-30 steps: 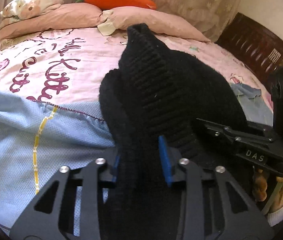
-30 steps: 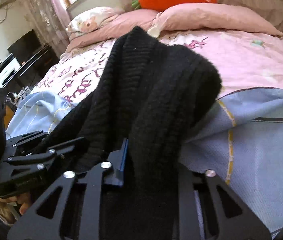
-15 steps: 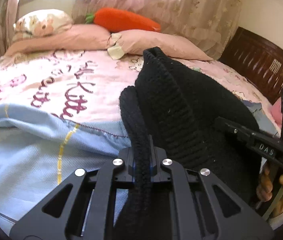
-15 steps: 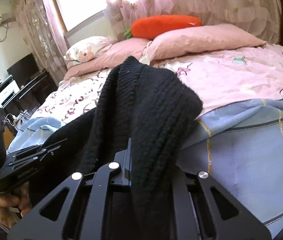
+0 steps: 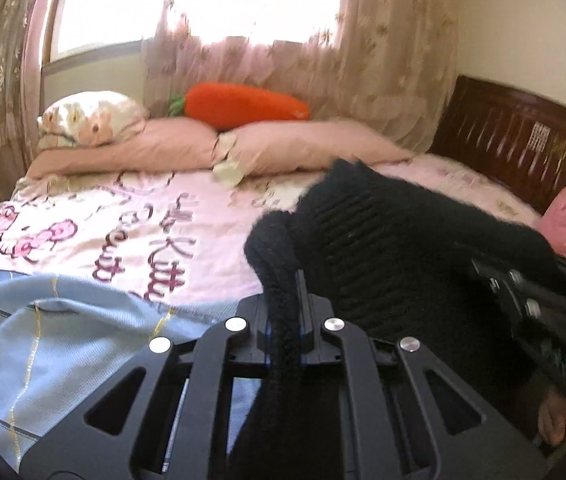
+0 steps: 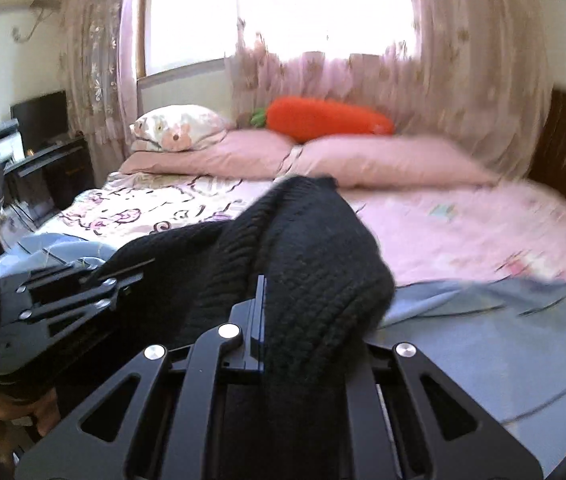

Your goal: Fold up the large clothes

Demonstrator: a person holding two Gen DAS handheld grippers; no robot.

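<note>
A black knit sweater [image 5: 395,248] hangs between both grippers, raised above the bed. My left gripper [image 5: 283,320] is shut on a bunched edge of the sweater. My right gripper [image 6: 279,320] is shut on another part of the sweater [image 6: 315,256], whose knit drapes over the right finger and hides it. The right gripper also shows at the right of the left wrist view [image 5: 535,300], and the left gripper at the left of the right wrist view [image 6: 67,292].
The bed has a pink printed sheet [image 5: 131,224] and a light blue blanket [image 5: 43,344] at its near end. Pink pillows [image 5: 291,148] and an orange carrot plush [image 5: 239,106] lie at the head. A dark wooden headboard [image 5: 523,140] stands right, a dark desk [image 6: 47,176] left.
The left jaws closed on the sweater edge. Both grippers rose and tilted up with the sweater, so the window and curtains came into view.
</note>
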